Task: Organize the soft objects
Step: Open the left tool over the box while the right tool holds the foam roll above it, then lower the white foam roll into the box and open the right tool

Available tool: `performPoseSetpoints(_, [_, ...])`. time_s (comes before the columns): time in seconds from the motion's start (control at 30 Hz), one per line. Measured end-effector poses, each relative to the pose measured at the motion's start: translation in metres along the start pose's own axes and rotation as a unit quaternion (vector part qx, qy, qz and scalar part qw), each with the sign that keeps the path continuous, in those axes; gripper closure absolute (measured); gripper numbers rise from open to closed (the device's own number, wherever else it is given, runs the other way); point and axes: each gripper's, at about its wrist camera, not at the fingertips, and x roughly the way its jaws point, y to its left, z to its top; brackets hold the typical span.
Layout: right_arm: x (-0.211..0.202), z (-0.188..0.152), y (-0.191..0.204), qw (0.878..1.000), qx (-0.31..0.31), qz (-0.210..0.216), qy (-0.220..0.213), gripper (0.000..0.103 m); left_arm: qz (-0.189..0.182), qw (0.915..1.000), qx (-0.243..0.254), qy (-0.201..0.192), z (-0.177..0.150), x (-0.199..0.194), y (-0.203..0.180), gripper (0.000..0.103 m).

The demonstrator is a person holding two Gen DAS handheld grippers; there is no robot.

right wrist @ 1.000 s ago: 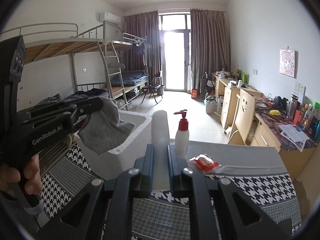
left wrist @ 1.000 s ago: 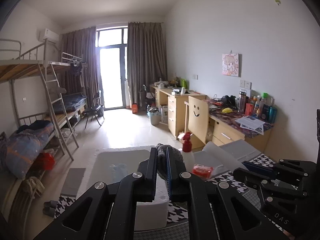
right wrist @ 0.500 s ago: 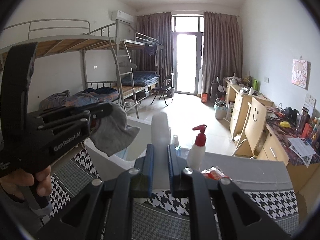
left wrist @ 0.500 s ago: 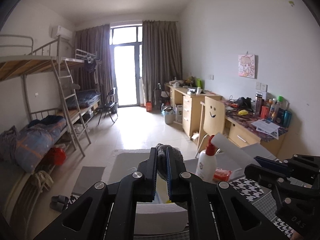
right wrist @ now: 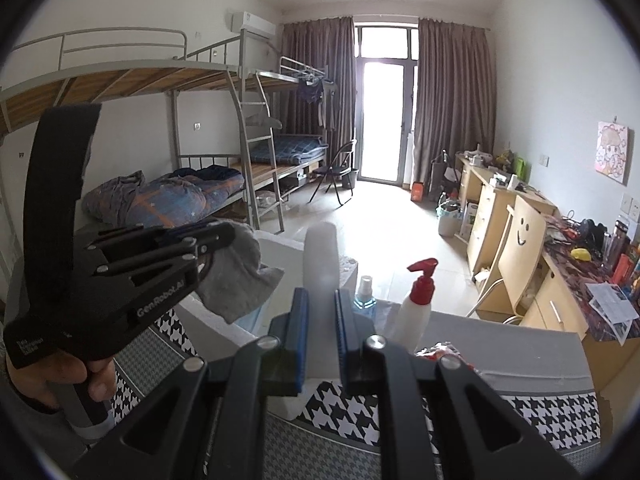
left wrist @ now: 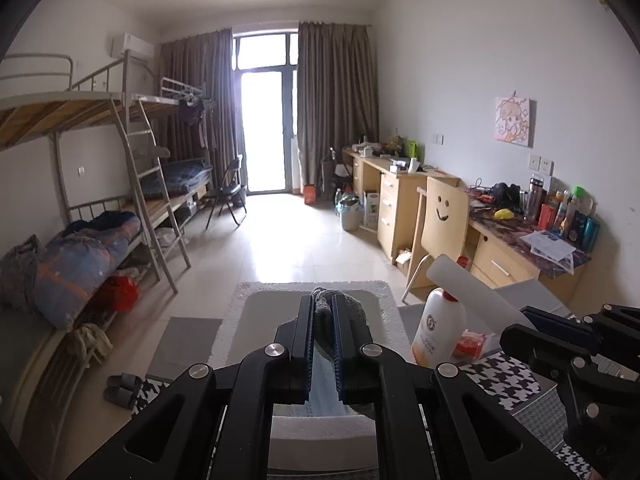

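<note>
The left gripper (left wrist: pixel 323 308) has its jaws clamped on a grey cloth (right wrist: pixel 240 280), which bunches up past the fingertips and, seen from the right wrist camera, hangs in a loose fold over the near left corner of a white foam box (left wrist: pixel 256 312). The box stands open at the far left of a table covered by a black-and-white houndstooth cloth (right wrist: pixel 540 412). A hand (right wrist: pixel 52 372) grips the left gripper's handle at the near left. The right gripper (right wrist: pixel 321 300) has its jaws pressed onto a white foam roll (right wrist: pixel 320 264), which sticks up and away beyond the fingertips. Just right of the roll, on the table, stand a small blue bottle (right wrist: pixel 365 300) and a white pump bottle (right wrist: pixel 416 308) with a red top, and a red packet (left wrist: pixel 468 342) lies near the pump bottle's base. Beyond the table the room runs to a curtained glass door (left wrist: pixel 266 128), with bunk beds (right wrist: pixel 160 128) along the left wall and desks (left wrist: pixel 404 200) along the right.
</note>
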Motion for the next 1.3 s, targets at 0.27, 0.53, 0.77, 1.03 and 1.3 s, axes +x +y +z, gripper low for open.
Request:
performPoseSetpoints(0.27, [0.013, 0.001, 0.004, 1.0, -0.001, 0.006, 0.011, 0.087, 0.008, 0.9995, -0.004, 0.029, -0.003, 0.024, 0.01, 0.088])
performPoseSetpoints(0.53, [0.021, 0.001, 0.007, 1.0, -0.002, 0.008, 0.017, 0.087, 0.03, 0.999, -0.024, 0.023, -0.011, 0.022, 0.023, 0.012])
performPoseSetpoints(0.77, [0.029, 0.001, 0.009, 1.0, -0.002, 0.012, 0.024, 0.087, 0.032, 0.9988, -0.029, 0.022, -0.012, 0.02, 0.029, 0.01])
performPoseSetpoints(1.03, [0.037, 0.001, 0.014, 0.999, -0.007, 0.022, 0.033, 0.087, 0.047, 0.9983, -0.029, 0.018, -0.014, 0.016, 0.031, 0.01])
performPoseSetpoints(1.3, [0.046, 0.003, 0.014, 0.999, -0.005, 0.027, 0.039, 0.087, 0.06, 0.9973, -0.04, 0.014, -0.019, 0.01, 0.043, 0.009])
